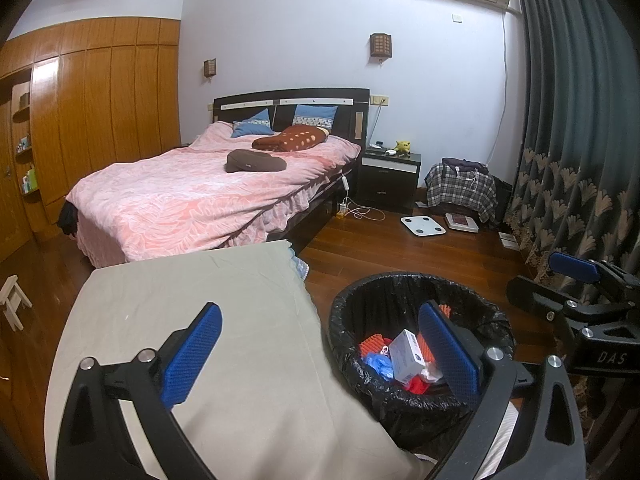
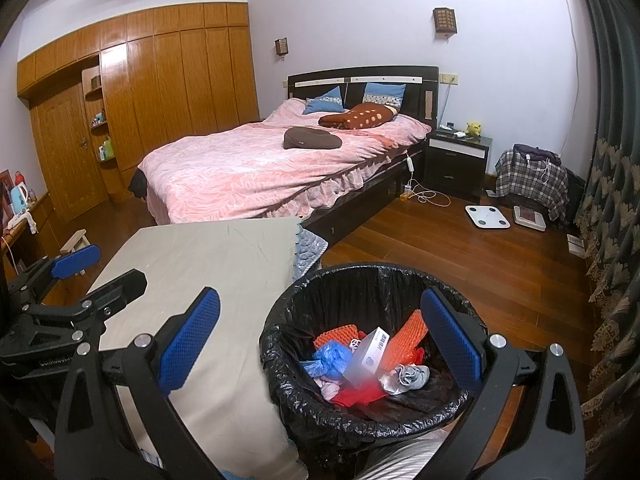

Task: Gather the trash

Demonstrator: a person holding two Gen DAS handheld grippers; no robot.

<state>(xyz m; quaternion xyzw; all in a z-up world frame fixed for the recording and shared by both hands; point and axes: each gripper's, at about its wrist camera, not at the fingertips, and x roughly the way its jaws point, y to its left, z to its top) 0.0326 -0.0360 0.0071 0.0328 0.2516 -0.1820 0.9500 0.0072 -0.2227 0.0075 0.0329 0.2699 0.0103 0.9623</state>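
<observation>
Both hand-held grippers are spread wide with nothing in them: the left hand-held gripper (image 1: 320, 348) over the cloth-covered desk (image 1: 224, 320), the right hand-held gripper (image 2: 320, 344) over the bin (image 2: 372, 420) at 3 o'clock of the desk. The trash is already in the bin: a white box (image 2: 366, 356), orange netting (image 2: 408, 338), a blue bag (image 2: 330, 360).

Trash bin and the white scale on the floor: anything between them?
Nothing: only bare wood floor between the bin and the scale, clearest in the right wrist view.
</observation>
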